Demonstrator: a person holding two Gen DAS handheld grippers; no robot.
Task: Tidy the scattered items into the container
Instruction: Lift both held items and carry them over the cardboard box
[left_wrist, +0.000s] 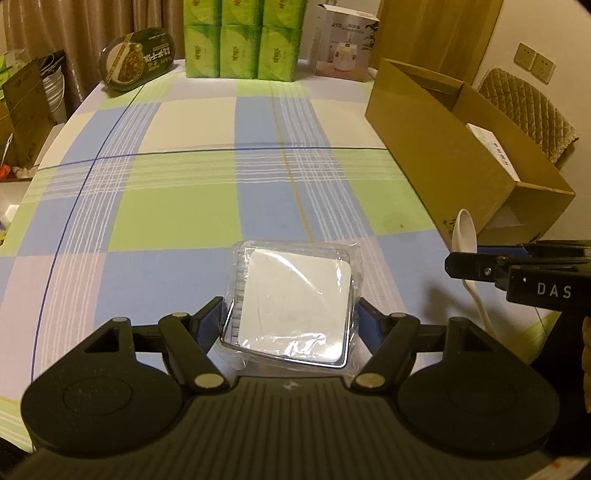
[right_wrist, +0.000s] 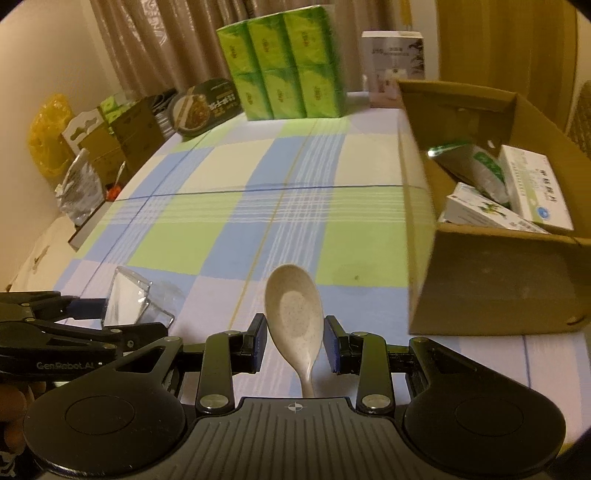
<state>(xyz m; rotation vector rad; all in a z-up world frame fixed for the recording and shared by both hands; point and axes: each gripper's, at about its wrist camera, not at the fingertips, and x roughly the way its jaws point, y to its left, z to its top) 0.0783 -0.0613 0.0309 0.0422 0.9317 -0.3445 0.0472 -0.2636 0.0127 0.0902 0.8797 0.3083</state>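
A clear plastic box (left_wrist: 295, 306) with a white insert sits on the checked tablecloth, right in front of me. My left gripper (left_wrist: 291, 321) is shut on it, a blue pad pressed against each side. From the right wrist view the same clear plastic box (right_wrist: 136, 306) shows in the left gripper (right_wrist: 92, 317). A speckled beige spoon (right_wrist: 293, 314) lies bowl forward, and my right gripper (right_wrist: 295, 345) is shut on the sides of its bowl. The open cardboard box (right_wrist: 498, 288) stands just to the right with several small cartons (right_wrist: 535, 184) inside. The spoon (left_wrist: 464, 230) and cardboard box (left_wrist: 443, 147) also appear in the left wrist view.
Green tissue packs (left_wrist: 240, 37), a dark oval tin (left_wrist: 138, 57) and a white carton (left_wrist: 343, 40) line the table's far edge. A padded chair (left_wrist: 528, 107) stands behind the cardboard box. Boxes and bags (right_wrist: 74, 147) crowd the floor to the left of the table.
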